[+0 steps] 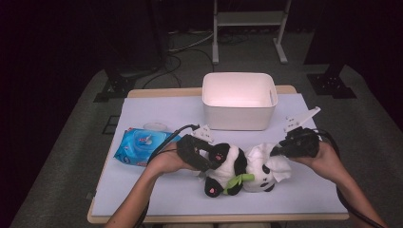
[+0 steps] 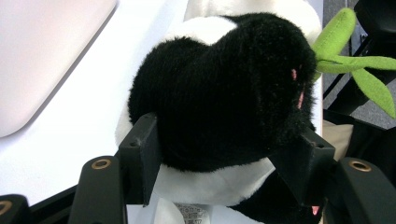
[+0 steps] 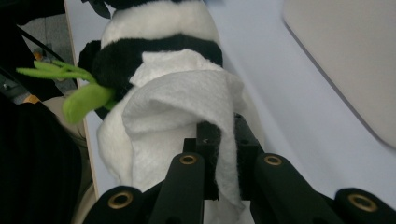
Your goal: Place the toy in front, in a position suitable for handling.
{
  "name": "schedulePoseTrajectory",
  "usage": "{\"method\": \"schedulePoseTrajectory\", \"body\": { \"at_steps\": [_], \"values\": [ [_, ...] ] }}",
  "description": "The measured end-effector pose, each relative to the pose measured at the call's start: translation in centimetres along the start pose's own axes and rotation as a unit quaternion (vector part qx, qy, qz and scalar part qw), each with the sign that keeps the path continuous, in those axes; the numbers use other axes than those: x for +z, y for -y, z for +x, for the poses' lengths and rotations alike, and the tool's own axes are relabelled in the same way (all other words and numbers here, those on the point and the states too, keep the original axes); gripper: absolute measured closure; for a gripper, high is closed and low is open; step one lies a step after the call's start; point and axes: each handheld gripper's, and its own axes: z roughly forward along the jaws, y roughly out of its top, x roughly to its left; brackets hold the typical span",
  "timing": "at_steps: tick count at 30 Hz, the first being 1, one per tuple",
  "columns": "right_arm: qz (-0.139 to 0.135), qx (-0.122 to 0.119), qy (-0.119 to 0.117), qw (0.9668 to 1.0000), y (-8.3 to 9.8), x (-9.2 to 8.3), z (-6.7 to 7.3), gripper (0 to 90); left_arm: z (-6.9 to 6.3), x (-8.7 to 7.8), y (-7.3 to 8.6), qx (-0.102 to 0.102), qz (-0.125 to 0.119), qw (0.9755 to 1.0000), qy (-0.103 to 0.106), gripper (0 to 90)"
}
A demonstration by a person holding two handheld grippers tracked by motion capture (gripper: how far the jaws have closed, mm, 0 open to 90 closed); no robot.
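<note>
A black and white panda plush (image 1: 240,168) lies on the white table cover, holding a green felt bamboo sprig (image 1: 238,180). My left gripper (image 1: 215,161) is shut on the panda's black leg (image 2: 219,102), its jaws pressed into the fur on both sides. My right gripper (image 1: 276,151) is shut on a white wet wipe (image 3: 187,116), which is draped over the panda's white head (image 1: 263,168). In the right gripper view the wipe hangs between the two closed jaws and covers the plush's fur.
A white plastic bin (image 1: 239,100) stands at the back middle of the table (image 1: 157,199). A blue pack of wet wipes (image 1: 139,146) lies at the left, with a small white lid (image 1: 154,126) behind it. A metal stand (image 1: 249,28) is on the floor beyond.
</note>
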Motion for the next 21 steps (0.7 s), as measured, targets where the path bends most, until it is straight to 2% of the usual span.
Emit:
{"method": "schedulePoseTrajectory", "body": {
  "at_steps": [5,9,14,21],
  "values": [
    [0.004,-0.016,-0.01,0.9998,-2.1,1.2,0.4,84.6,0.1,0.0,0.1,-0.002,-0.001,1.0,0.002,36.9],
    [0.013,-0.028,-0.017,0.9994,-2.8,2.4,0.8,84.7,0.1,-0.3,0.1,-0.004,-0.001,1.0,0.004,34.8],
    [0.012,-0.022,-0.023,0.9994,-2.6,2.7,0.9,84.8,-0.4,-0.9,-0.1,0.002,0.0,1.0,0.005,32.6],
    [0.011,-0.031,-0.024,0.9992,-2.2,2.7,1.6,85.0,-1.1,-1.9,-0.9,0.013,-0.007,0.9997,0.018,30.4]
  ]
}}
